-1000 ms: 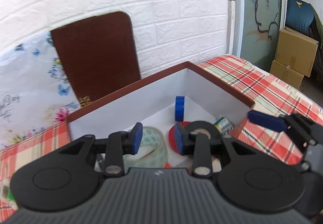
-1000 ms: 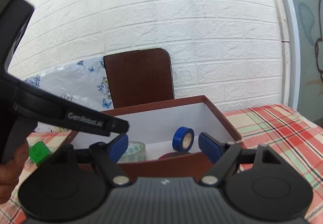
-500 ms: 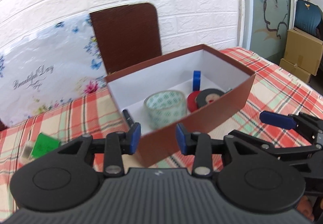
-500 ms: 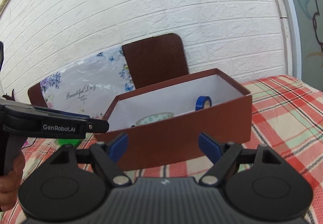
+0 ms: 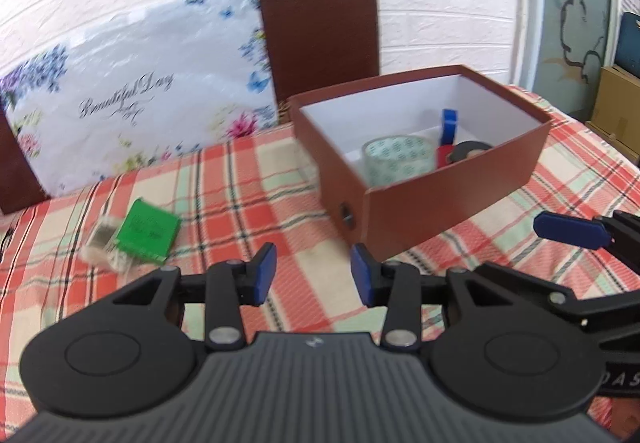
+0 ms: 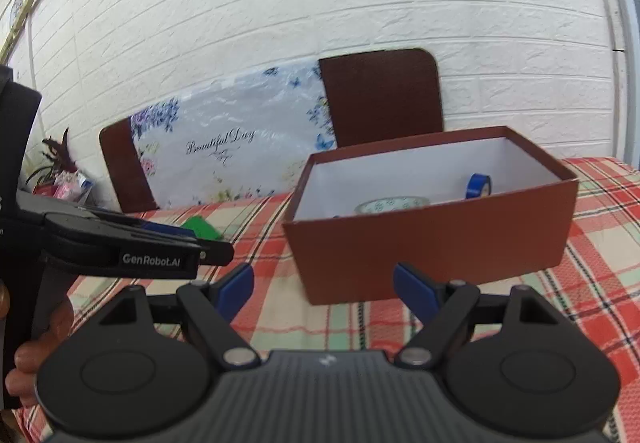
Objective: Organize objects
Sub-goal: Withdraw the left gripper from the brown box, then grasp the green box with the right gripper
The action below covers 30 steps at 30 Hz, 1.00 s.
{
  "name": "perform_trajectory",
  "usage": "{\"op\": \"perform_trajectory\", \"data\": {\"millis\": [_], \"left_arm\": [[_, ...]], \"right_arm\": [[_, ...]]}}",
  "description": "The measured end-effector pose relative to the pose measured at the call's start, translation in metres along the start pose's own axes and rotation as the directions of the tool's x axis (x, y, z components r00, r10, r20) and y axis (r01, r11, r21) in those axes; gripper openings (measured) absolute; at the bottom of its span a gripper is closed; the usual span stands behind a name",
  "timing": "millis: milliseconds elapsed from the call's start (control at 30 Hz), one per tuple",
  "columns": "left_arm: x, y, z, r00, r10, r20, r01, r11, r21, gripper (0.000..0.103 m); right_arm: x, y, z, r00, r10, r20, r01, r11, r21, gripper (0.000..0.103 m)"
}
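With nothing between its blue pads, left gripper [image 5: 313, 275] partly parted, jaws just been opening, over bare red plaid tablecloth [image 5: 240, 179]. Right gripper [image 6: 324, 289] spread wide, empty too, short of open brown cardboard box [image 6: 432, 243]. Inside the box: clear patterned tape roll [image 5: 398, 159], blue tape roll [image 5: 448, 127], black tape roll [image 5: 468, 152]. Green flat packet [image 5: 150, 229] lying on the cloth, left of the box.
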State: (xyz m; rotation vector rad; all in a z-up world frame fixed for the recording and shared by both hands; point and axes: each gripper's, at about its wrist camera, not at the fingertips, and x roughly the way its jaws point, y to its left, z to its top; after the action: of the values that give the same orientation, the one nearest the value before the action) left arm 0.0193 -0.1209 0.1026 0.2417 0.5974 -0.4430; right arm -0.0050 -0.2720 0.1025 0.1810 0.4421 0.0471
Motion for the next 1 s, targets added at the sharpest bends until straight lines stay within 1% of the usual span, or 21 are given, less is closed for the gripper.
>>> {"op": "perform_trajectory", "data": {"millis": [133,300,467,700,767,833,967,1000], "left_arm": [[0.005,0.020,-0.010,1.000,0.027,-0.015,-0.027,0.999,-0.022,0.047],[0.014,0.050,-0.022,0.998,0.058,-0.040,-0.060,0.996,-0.062,0.047],[0.024,0.079,-0.035,0.994,0.094,-0.064,-0.099,0.991,-0.094,0.047],[0.038,0.128,-0.057,0.986,0.139,-0.096,-0.153,0.976,-0.155,0.047],[0.041,0.145,-0.066,0.982,0.161,-0.104,-0.178,0.966,-0.187,0.047],[0.044,0.165,-0.074,0.975,0.190,-0.120,-0.213,0.950,-0.227,0.047],[0.051,0.204,-0.090,0.958,0.242,-0.155,-0.281,0.903,-0.325,0.047],[0.052,0.213,-0.095,0.957,0.253,-0.145,-0.289,0.891,-0.351,0.049]], "right_arm": [[0.012,0.021,-0.005,0.999,0.016,-0.041,-0.018,0.999,-0.045,0.080],[0.028,0.045,-0.009,0.995,0.045,-0.084,-0.052,0.994,-0.091,0.080],[0.049,0.067,-0.010,0.987,0.080,-0.140,-0.096,0.989,-0.114,0.080],[0.082,0.104,-0.012,0.973,0.117,-0.199,-0.154,0.971,-0.181,0.080],[0.093,0.114,-0.014,0.967,0.128,-0.222,-0.173,0.965,-0.199,0.080],[0.105,0.124,-0.017,0.960,0.138,-0.245,-0.193,0.957,-0.217,0.080],[0.130,0.140,-0.019,0.951,0.157,-0.264,-0.225,0.943,-0.247,0.080],[0.137,0.144,-0.017,0.950,0.165,-0.265,-0.233,0.939,-0.252,0.080]]}}
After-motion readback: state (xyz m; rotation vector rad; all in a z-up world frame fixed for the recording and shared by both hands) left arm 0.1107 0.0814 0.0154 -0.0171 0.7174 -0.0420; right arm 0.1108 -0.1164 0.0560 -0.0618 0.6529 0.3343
